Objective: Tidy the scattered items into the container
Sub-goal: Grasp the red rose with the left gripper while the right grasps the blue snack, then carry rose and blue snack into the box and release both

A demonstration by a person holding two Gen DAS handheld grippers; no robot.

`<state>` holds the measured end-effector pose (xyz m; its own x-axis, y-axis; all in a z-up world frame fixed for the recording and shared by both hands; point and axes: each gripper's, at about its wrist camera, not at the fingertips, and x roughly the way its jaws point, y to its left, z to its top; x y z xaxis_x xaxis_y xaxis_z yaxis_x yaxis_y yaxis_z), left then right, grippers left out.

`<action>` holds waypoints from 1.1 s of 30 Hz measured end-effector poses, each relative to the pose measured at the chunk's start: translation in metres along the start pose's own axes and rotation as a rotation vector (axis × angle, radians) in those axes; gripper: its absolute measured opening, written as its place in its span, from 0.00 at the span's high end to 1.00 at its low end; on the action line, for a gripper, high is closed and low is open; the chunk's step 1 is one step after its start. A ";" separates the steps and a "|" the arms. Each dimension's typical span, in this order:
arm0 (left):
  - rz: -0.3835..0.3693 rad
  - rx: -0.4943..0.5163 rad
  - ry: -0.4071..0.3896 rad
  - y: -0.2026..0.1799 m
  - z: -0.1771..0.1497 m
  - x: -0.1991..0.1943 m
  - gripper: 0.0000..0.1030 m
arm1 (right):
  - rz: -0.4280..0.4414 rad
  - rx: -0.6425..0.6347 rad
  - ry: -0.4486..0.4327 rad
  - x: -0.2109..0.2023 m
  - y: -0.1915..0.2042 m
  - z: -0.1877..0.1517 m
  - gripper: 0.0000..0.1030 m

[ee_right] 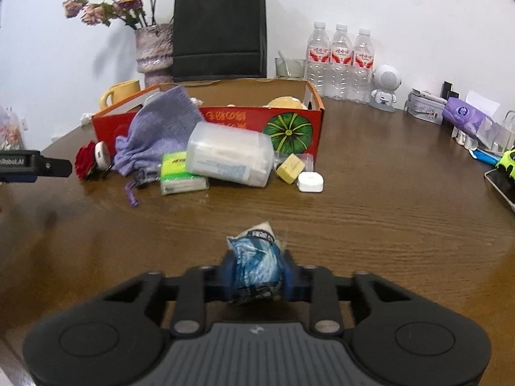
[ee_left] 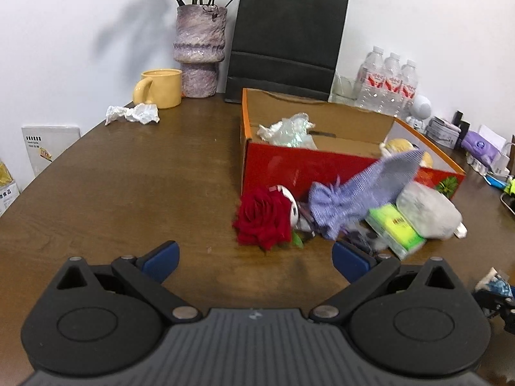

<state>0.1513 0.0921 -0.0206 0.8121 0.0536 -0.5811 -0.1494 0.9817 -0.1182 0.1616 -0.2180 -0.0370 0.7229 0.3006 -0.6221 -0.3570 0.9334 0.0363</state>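
A red cardboard box stands open on the brown table, with crumpled wrap and a yellow item inside. In front of it lie a red rose, a purple knit pouch, a green tissue pack, a clear plastic tub, a yellow block and a small white case. My left gripper is open and empty, just short of the rose. My right gripper is shut on a crumpled blue-and-white packet, held above the table.
A yellow mug, a purple vase, a black paper bag and water bottles stand along the back wall. Crumpled paper lies by the mug. A white robot figure and purple tissue pack sit at right.
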 end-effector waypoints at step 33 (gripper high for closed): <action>-0.125 0.063 -0.198 -0.013 0.053 -0.011 0.71 | 0.074 0.069 -0.194 0.010 -0.005 0.088 0.85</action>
<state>0.1742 0.0884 0.0297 0.9179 -0.0406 -0.3946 -0.0101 0.9920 -0.1257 0.2231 -0.2022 0.0252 0.7990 0.3948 -0.4536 -0.3769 0.9165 0.1338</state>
